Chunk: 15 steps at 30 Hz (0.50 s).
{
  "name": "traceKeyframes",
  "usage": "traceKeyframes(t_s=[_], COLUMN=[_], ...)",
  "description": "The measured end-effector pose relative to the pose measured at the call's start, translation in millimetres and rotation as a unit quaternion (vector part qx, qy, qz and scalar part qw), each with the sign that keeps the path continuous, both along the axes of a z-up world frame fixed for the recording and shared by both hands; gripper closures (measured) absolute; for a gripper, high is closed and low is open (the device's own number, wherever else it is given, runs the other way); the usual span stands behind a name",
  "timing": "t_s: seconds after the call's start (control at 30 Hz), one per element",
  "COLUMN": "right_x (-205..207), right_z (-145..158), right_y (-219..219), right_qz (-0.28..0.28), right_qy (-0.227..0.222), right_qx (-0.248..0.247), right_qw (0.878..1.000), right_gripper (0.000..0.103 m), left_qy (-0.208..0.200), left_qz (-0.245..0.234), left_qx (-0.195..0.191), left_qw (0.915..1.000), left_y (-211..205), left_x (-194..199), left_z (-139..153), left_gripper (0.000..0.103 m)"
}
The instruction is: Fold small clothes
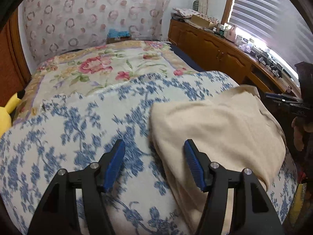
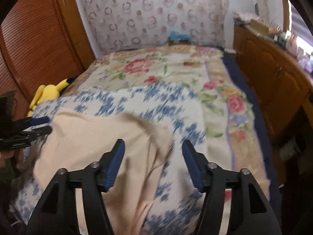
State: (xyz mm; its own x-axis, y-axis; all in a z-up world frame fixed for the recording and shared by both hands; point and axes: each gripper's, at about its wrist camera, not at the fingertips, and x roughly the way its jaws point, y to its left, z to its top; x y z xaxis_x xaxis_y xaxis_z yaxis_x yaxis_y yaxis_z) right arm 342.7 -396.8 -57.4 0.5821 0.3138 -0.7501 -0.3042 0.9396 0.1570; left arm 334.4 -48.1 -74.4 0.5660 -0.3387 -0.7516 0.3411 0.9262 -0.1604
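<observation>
In the left wrist view, the left tool (image 1: 154, 146) hangs over the bed with its jaws spread apart and nothing between them. Its right finger sits over the edge of the cream garment (image 1: 215, 125), which lies spread in the lower right of the frame on the blue-and-white floral blanket (image 1: 78, 121). Beyond that, in the middle of the frame, lies a pink-flowered quilt (image 1: 109, 66). At the right edge the other tool shows dark, just beside the garment's far side (too dim to read its jaws there). A yellow plush toy (image 1: 7, 113) peeks in at the left edge, and a wooden cabinet (image 1: 215, 49) runs along the upper right under the window.

In the right wrist view, the right tool (image 2: 152, 146) also stands open and empty, above the garment's rumpled right edge; the picture is blurred. The cream garment (image 2: 93, 137) fills the lower left here. The left tool (image 2: 42, 125) reaches in from the left edge at the cloth's corner.
</observation>
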Motion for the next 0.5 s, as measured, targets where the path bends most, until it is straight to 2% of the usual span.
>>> traceKeyframes(t_s=[0.1,0.27,0.4,0.43,0.47,0.5], right_x=[-1.1,1.9,-3.5,-5.1,-5.9,-8.0], right_z=[-16.0,-36.3,-37.1,-37.0,-37.5,-37.8], right_y=[7.5,18.3,24.4,25.2,26.3,27.9], right_qz=[0.014,0.022,0.029,0.033,0.039,0.046], right_qy=[0.028,0.059,0.046,0.044,0.045,0.044], right_qx=[0.008,0.019,0.011,0.013,0.014,0.015], right_qw=[0.999,0.998,0.998,0.998,0.998,0.998], right_gripper=[0.040,0.039,0.040,0.044,0.050,0.058], left_qy=[0.016,0.054,0.045,0.044,0.044,0.046], left_qz=[-0.005,-0.012,-0.011,-0.012,-0.015,-0.021], left_qx=[-0.013,-0.063,-0.059,-0.062,-0.065,-0.069], left_qw=[0.9998,0.9965,0.9971,0.9971,0.9968,0.9963], left_y=[-5.6,-10.4,-15.3,-17.0,-19.6,-23.6], left_x=[0.0,-0.8,-3.0,-3.4,-3.9,-4.5], left_z=[-6.2,-13.2,-13.6,-13.8,-14.5,-15.3], left_gripper=[0.041,0.041,0.041,0.047,0.060,0.066])
